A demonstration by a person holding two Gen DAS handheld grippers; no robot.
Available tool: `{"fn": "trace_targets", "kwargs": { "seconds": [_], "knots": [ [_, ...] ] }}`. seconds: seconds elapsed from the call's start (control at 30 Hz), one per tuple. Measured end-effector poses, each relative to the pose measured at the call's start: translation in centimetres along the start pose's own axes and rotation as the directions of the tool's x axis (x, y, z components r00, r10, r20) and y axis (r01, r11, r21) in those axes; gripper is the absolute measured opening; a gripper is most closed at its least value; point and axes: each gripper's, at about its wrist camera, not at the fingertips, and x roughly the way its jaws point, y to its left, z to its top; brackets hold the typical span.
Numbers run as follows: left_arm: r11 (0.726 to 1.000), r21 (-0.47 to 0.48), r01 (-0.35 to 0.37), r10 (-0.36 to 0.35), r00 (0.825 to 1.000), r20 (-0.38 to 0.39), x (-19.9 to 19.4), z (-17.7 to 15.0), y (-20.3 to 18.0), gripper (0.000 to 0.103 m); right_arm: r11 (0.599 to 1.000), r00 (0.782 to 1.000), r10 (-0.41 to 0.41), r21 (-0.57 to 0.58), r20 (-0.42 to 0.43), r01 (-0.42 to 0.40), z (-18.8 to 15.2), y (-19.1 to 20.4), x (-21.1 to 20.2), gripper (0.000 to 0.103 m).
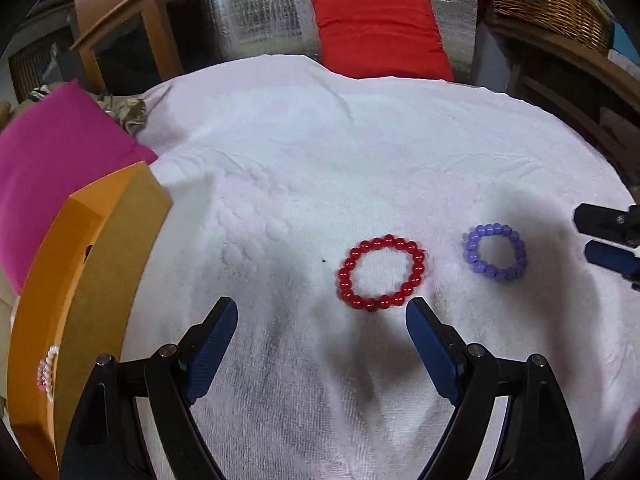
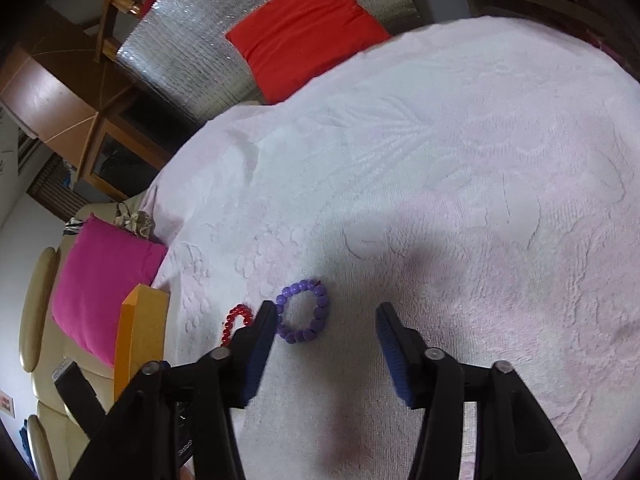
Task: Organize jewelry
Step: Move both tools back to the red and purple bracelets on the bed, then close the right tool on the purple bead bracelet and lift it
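Note:
A red bead bracelet (image 1: 381, 273) and a purple bead bracelet (image 1: 495, 252) lie flat on the white towel (image 1: 320, 152). My left gripper (image 1: 322, 308) is open and empty, just short of the red bracelet, whose near edge lies by the right fingertip. An orange box (image 1: 76, 292) stands at the left with a pale pink bead bracelet (image 1: 46, 372) in it. My right gripper (image 2: 326, 312) is open and empty; the purple bracelet (image 2: 303, 311) lies by its left finger, which partly hides the red bracelet (image 2: 236, 320). The right gripper shows at the left wrist view's right edge (image 1: 608, 236).
A pink cushion (image 1: 52, 160) lies behind the orange box (image 2: 140, 332). A red cushion (image 1: 380, 32) leans on silver foil at the back. A wicker basket (image 1: 552, 0) and wooden furniture (image 1: 132, 28) stand beyond the towel's edge.

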Motion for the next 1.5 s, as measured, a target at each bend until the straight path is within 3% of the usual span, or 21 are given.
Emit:
{"fn": "trace_targets", "kwargs": {
  "seconds": [0.4, 0.47, 0.53, 0.77, 1.13, 1.37, 1.5],
  "knots": [
    [0.992, 0.123, 0.031, -0.027, 0.999, -0.029, 0.7, 0.7, 1.5, 0.086, 0.997, 0.999, -0.031, -0.068, 0.014, 0.031, 0.5, 2.3, 1.8, 0.061],
    [0.991, 0.131, 0.038, -0.034, 0.999, -0.033, 0.7, 0.5, 1.8, 0.086, 0.997, 1.000, -0.029, -0.076, -0.008, 0.029, 0.6, 2.5, 2.5, 0.046],
    [0.990, 0.134, 0.051, -0.047, 0.998, -0.034, 0.6, 0.4, 2.0, 0.086, 0.994, 0.998, -0.051, -0.096, -0.028, 0.048, 0.6, 2.8, 3.4, 0.037],
    [0.988, 0.116, 0.101, -0.096, 0.994, -0.043, 0.6, 0.6, 1.6, 0.086, 0.989, 0.988, -0.125, -0.092, -0.088, 0.117, 0.6, 2.5, 5.9, 0.037],
    [0.990, 0.107, 0.090, -0.082, 0.994, -0.070, 1.6, 0.8, 0.6, 0.086, 0.954, 0.975, -0.217, -0.221, -0.048, 0.201, -0.2, 4.2, 6.7, 0.036],
    [0.991, 0.099, 0.091, -0.085, 0.994, -0.065, 1.6, 1.0, 0.7, 0.086, 0.932, 0.967, -0.255, -0.269, -0.012, 0.242, -0.2, 4.6, 6.8, 0.013],
    [0.990, 0.097, 0.102, -0.096, 0.993, -0.067, 1.8, 1.0, 0.6, 0.086, 0.923, 0.964, -0.265, -0.290, -0.004, 0.252, -0.4, 4.8, 6.7, 0.013]
  ]
}}
